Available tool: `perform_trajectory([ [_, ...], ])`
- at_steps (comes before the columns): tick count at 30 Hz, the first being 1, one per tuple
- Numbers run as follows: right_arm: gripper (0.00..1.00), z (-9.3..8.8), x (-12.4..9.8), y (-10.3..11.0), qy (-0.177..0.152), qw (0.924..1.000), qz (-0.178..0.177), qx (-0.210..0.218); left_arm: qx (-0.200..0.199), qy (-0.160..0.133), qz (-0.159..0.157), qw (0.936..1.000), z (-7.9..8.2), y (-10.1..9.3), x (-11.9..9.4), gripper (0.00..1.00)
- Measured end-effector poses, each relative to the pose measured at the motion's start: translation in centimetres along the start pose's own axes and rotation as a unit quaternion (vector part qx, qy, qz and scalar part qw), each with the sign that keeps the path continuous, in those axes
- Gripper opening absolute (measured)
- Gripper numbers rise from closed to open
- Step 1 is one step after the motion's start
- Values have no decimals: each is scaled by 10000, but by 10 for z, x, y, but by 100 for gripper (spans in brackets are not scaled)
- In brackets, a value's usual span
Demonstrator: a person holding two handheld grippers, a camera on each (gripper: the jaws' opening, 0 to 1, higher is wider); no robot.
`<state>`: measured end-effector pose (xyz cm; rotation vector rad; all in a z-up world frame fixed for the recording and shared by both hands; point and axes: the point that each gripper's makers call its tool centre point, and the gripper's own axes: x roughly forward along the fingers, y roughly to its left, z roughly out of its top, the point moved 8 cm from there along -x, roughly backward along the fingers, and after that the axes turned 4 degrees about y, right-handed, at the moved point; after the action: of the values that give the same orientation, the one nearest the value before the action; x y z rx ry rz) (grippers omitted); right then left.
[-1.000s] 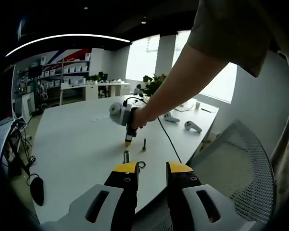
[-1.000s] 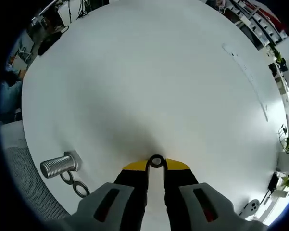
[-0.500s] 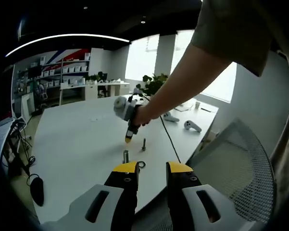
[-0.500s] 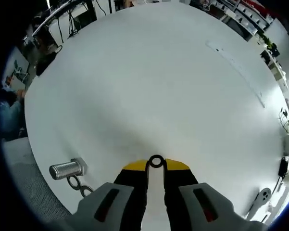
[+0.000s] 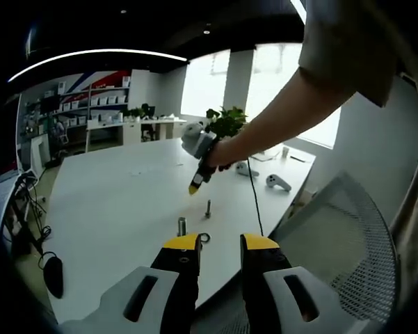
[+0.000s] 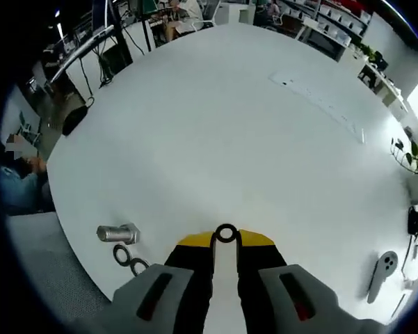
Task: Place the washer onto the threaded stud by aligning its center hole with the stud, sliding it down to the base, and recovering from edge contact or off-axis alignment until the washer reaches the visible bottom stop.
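Washer [image 6: 226,233]: a small dark ring pinched between the yellow tips of the right gripper [image 6: 226,239], at lower centre of the right gripper view, its hole facing the camera. Both jaws rise from the bottom edge, nearly parallel, with only a narrow slot between them below the ring. Behind them spreads the white table [image 6: 215,139], seen from above.

At lower left of that view a short threaded bolt [image 6: 118,233] lies on its side on the table, well apart from the held ring. Just below it, two more spare washers [image 6: 131,259] lie flat, touching each other. A white controller [image 6: 381,275] sits at the right edge.

In the left gripper view, a person's bare forearm [image 5: 278,118] reaches in from the upper right, sloping down toward the centre of the frame, with a short sleeve above it. The hand [image 5: 222,153] wraps the handle of the right gripper [image 5: 194,187], which points down and to the left with its yellow tip hanging above the table [image 5: 111,209], not touching it. Below that tip the threaded stud [image 5: 209,208] stands upright on the table. A second upright stud [image 5: 182,226] stands nearer the camera, with a loose ring [image 5: 204,238] beside it.

The left gripper [image 5: 220,243] rises from the bottom centre of its own view, its yellow-tipped jaws set apart with a clear gap and nothing between them. A mesh chair back [image 5: 341,243] fills the lower right.
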<state>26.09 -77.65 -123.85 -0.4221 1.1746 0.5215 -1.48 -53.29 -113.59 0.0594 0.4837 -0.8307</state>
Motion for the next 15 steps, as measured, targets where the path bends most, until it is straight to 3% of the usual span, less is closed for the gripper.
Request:
perform_trajectory([
  [4, 13, -17, -33, 21, -100, 9999, -60, 59, 1, 1, 0, 10000, 0, 0, 0, 21],
  [15, 13, -43, -80, 22, -365, 9987, -172, 303, -16, -7, -26, 10000, 0, 0, 0, 21],
])
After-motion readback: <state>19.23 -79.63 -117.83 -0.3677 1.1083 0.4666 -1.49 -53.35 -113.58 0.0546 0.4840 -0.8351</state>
